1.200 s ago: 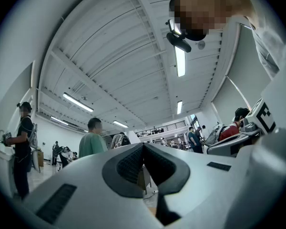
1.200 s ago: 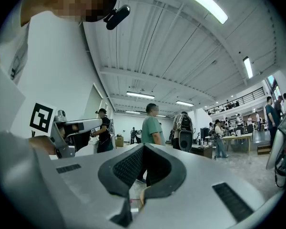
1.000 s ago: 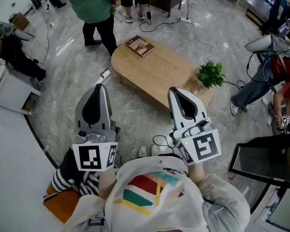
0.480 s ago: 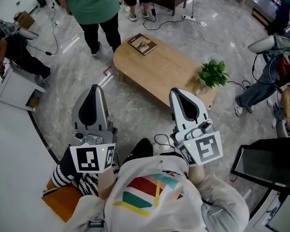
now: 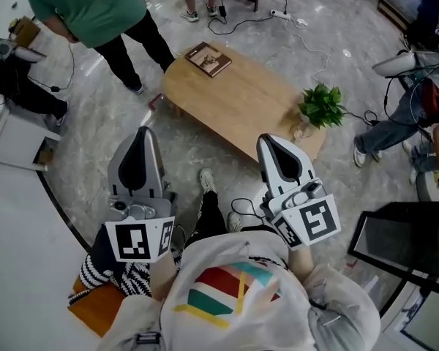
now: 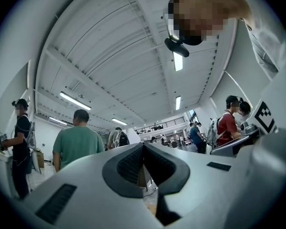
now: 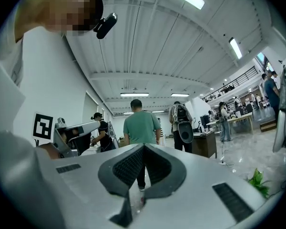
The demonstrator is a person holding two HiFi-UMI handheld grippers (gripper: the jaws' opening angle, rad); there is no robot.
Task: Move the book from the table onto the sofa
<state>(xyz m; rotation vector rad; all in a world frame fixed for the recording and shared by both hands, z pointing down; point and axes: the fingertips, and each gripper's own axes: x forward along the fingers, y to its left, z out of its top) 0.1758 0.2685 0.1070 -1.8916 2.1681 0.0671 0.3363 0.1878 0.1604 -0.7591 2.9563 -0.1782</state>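
Both grippers are clenched with nothing between the jaws: the left gripper (image 5: pixel 142 133) and the right gripper (image 5: pixel 268 140) each show their dark pads pressed together, held out in front of the wearer's chest. The book (image 5: pixel 208 58) lies well ahead of both, on the far end of the wooden table (image 5: pixel 234 112), close to that end's edge, and is untouched.

The likeliest trouble is the approach. A cable (image 5: pixel 243 210) loops on the floor just below the right gripper, beside the wearer's shoe (image 5: pixel 205 180), and could catch a foot. A person in a green shirt (image 5: pixel 84 9) stands ahead of the left gripper, near the book's end of the table, and could be bumped on the reach. With the book so near the rim, a shut jaw nudging it could push it off. The jaws would have to open first.

The potted plant (image 5: pixel 321 107) stands ahead and to the right of the right gripper. Between the grippers and the table the floor looks open. A dark framed panel (image 5: pixel 395 248) crowds the right gripper's outer side. The sofa cannot be made out for certain.
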